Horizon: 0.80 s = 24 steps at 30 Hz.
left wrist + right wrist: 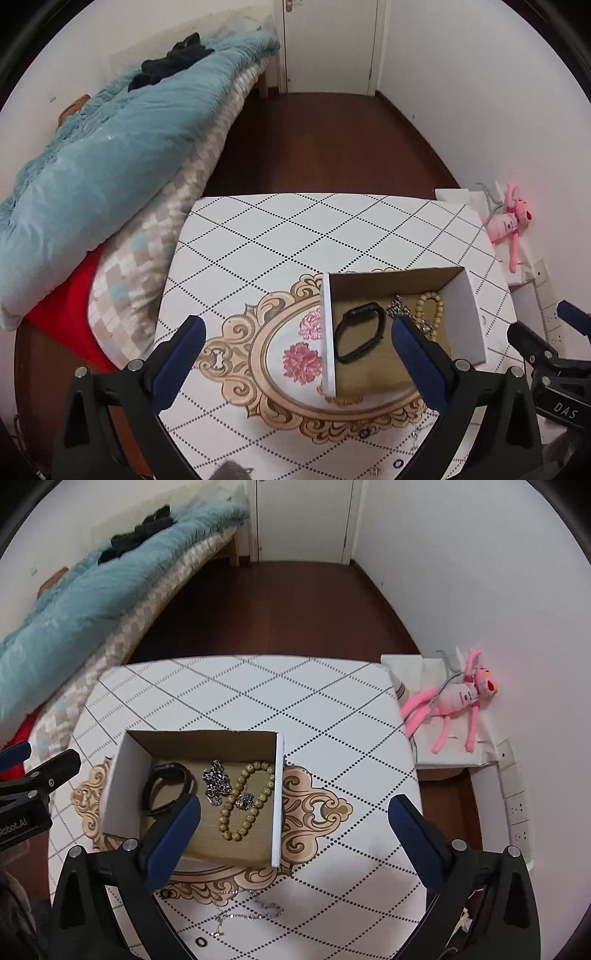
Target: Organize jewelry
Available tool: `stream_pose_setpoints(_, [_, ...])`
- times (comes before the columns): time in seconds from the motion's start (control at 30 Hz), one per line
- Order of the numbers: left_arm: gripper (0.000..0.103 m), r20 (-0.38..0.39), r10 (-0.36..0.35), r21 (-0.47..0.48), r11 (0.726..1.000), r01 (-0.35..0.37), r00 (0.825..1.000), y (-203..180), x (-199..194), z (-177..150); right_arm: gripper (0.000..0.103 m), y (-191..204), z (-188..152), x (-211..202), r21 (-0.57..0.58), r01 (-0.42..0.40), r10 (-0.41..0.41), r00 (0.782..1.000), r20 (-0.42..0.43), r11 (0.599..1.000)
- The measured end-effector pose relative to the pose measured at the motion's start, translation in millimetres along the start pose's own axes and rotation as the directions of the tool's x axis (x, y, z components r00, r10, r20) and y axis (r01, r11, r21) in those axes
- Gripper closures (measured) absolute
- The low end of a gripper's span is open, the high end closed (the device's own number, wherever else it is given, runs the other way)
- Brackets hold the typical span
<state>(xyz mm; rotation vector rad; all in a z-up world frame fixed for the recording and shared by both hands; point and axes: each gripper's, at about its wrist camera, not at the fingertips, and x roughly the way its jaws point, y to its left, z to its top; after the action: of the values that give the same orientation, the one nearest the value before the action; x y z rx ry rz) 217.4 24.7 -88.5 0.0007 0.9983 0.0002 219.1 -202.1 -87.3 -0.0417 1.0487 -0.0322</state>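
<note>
White cloth with a dotted diamond grid and a beige scrolled medallion covers the table (332,720), the largest thing in reach. To its left runs a bed (155,206) under a teal blanket (96,155), and on a low white ledge at the right lies a pink plush toy (458,698).

On the medallion sits an open cardboard box (201,740), white outside and brown within. Inside it lie a black band (168,788) at the left, a silver chain (216,781) in the middle and a loop of tan beads (245,799) at the right, the chain touching the beads.

Both claws tilt steeply down toward the table. The left claw (299,339) hangs over the box's left wall, its blue-padded fingers (181,354) spread wide and holding nothing. The right claw (295,821) is over the box's right wall, likewise spread wide and empty.

On the cloth in front of the box, outside it, lie a thin silver necklace (251,910) and two small dark rings (201,941), one near the medallion's edge and one nearer the camera.
</note>
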Motion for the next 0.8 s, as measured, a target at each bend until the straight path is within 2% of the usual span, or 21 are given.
stream_pose_setpoints(0.17, [0.000,0.022,0.061,-0.009,0.998,-0.060,0.998,-0.5,-11.8,-47.3,0.000,-2.9,-45.7,-13.5,0.029,-0.083,0.083,0.996,-0.012,0.996])
stream_pose_setpoints(0.27, [0.000,-0.019,0.099,-0.017,0.995,-0.099,0.995,3.6,-1.7,-81.9,0.002,-0.2,-90.7,-6.5,0.065,-0.166,0.169,0.985,-0.042,0.984])
stream_pose_setpoints(0.3, [0.000,-0.047,0.102,-0.021,0.994,-0.103,0.994,5.3,5.1,-94.8,0.009,3.0,-104.2,-0.7,0.073,-0.191,0.196,0.979,-0.061,0.979])
stream_pose_setpoints(0.33, [0.000,-0.089,0.111,-0.018,0.993,-0.113,0.990,7.1,16.0,-111.0,0.022,6.0,-114.3,5.0,0.088,-0.211,0.218,0.973,-0.079,0.974])
stream_pose_setpoints(0.4, [0.000,-0.141,0.124,-0.016,0.992,-0.127,0.982,9.5,28.2,-129.0,0.037,12.8,-134.1,21.1,0.127,-0.262,0.277,0.952,-0.128,0.957])
stream_pose_setpoints(0.57, [0.000,-0.216,0.142,-0.019,0.989,-0.149,0.966,16.0,47.4,-163.4,0.043,33.2,-157.0,40.4,0.130,-0.284,0.301,0.942,-0.148,0.950])
stream_pose_setpoints(0.67, [0.000,-0.241,0.138,-0.025,0.989,-0.148,0.961,18.4,52.0,-174.1,0.054,43.1,-161.0,48.7,0.119,-0.279,0.295,0.943,-0.155,0.953])
stream_pose_setpoints(0.73, [0.000,-0.237,0.139,-0.019,0.989,-0.148,0.961,17.2,51.3,-176.3,0.077,49.4,-163.3,53.3,0.099,-0.266,0.279,0.946,-0.165,0.959])
stream_pose_setpoints(0.77, [0.000,-0.233,0.139,-0.013,0.989,-0.146,0.963,15.6,50.3,-176.3,0.082,51.8,-163.7,52.4,0.084,-0.254,0.264,0.953,-0.150,0.964])
stream_pose_setpoints(0.8, [0.000,-0.226,0.139,-0.005,0.990,-0.144,0.964,13.0,48.7,-175.8,0.095,53.4,-164.1,52.9,0.076,-0.258,0.267,0.952,-0.147,0.963])
